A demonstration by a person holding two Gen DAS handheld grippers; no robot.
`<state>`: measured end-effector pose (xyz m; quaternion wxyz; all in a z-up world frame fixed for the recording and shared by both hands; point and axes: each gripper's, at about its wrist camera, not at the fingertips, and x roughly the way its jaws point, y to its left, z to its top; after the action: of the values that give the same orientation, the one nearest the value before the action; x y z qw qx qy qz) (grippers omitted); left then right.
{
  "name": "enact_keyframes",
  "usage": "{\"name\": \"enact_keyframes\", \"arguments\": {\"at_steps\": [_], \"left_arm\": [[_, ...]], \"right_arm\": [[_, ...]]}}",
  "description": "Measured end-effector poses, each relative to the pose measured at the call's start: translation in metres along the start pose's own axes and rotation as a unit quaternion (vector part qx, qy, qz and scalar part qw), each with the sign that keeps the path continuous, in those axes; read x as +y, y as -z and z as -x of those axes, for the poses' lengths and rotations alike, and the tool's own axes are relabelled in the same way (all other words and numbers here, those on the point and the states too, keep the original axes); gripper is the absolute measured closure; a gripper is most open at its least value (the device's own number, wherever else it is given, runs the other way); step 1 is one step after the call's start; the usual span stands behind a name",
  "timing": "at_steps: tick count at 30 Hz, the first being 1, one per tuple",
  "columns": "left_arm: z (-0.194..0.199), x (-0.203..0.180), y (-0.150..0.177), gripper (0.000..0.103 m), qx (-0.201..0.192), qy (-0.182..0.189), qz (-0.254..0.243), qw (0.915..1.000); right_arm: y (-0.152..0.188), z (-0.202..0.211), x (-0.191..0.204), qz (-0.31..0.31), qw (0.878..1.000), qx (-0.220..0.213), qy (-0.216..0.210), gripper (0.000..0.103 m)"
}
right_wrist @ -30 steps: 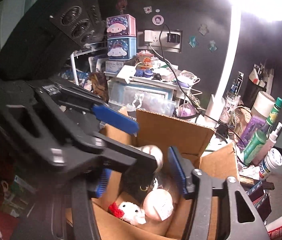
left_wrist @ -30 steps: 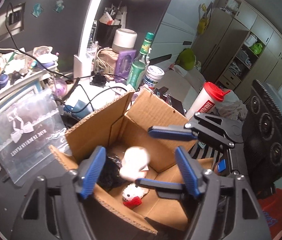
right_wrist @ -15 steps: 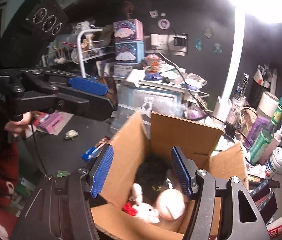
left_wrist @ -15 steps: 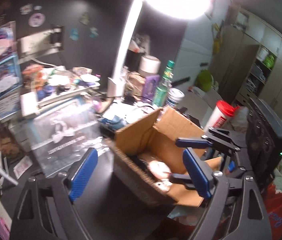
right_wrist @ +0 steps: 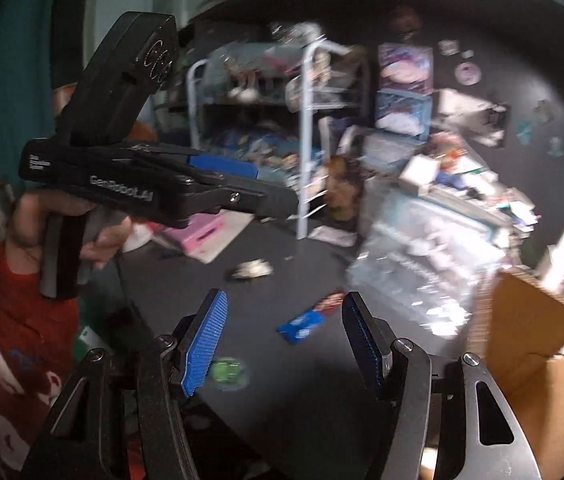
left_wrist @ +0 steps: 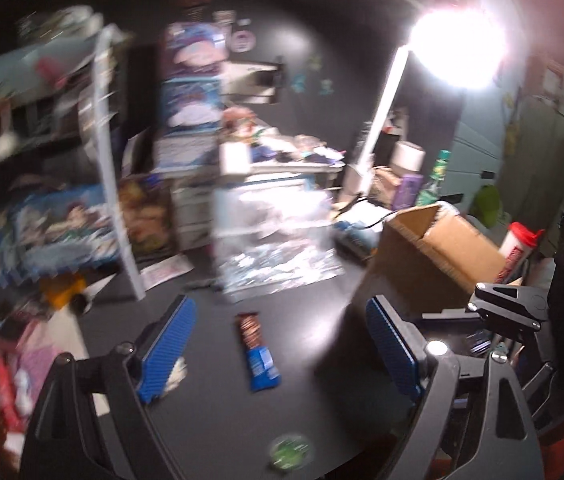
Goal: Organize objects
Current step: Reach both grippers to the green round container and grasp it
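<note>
A brown and blue snack bar (left_wrist: 257, 350) lies on the dark table, between and just beyond the fingers of my open, empty left gripper (left_wrist: 278, 356). It shows in the right wrist view (right_wrist: 310, 317) too, ahead of my open, empty right gripper (right_wrist: 287, 340). A small green round item (left_wrist: 290, 451) lies near the table's front edge, also in the right wrist view (right_wrist: 228, 372). A crumpled pale scrap (right_wrist: 252, 270) lies further back. The open cardboard box (left_wrist: 425, 256) stands at the right. The left gripper's body (right_wrist: 154, 188) is held high at the left of the right wrist view.
A clear plastic bag (left_wrist: 274, 248) lies behind the snack bar. A white wire rack (right_wrist: 305, 128) with boxes stands at the back left. A bright lamp (left_wrist: 457, 48), bottles (left_wrist: 433, 180) and clutter line the back. Pink items (right_wrist: 198, 236) lie at the left edge.
Both grippers have swung left, away from the box's inside, and now face the open table with the snack bar. Both views are motion-blurred.
</note>
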<state>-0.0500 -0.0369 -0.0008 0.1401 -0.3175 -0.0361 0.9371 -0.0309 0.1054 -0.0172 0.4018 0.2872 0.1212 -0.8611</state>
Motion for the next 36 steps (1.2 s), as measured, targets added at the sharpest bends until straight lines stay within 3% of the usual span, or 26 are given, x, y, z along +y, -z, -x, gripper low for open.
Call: {"name": "enact_keyframes", "arguments": {"at_steps": [8,13,17,25,31,36], "left_arm": [[-0.003,0.061,0.065,0.018,0.028,-0.018,0.039,0.9987],[-0.015,0.077,0.098,0.018,0.054,-0.017,0.057,0.9968],[-0.022,0.082,0.116,0.018,0.07,-0.007,0.069,0.9951],[-0.029,0.08,0.123,0.018,0.079,0.007,0.071,0.9943],[-0.032,0.074,0.122,0.018,0.088,0.025,0.064,0.9938],[-0.033,0.064,0.115,0.018,0.096,0.063,0.062,0.9914]], "right_arm": [[0.034,-0.075,0.028,-0.023,0.995,0.081,-0.045,0.046],[0.061,-0.108,0.039,-0.034,0.993,0.111,-0.034,0.047],[0.071,-0.123,0.039,-0.041,0.991,0.128,-0.019,0.057],[0.07,-0.125,0.043,-0.014,0.991,0.129,0.017,0.069],[0.068,-0.124,0.045,-0.007,0.992,0.128,0.018,0.069],[0.057,-0.116,0.045,0.005,0.995,0.103,0.014,0.07]]}}
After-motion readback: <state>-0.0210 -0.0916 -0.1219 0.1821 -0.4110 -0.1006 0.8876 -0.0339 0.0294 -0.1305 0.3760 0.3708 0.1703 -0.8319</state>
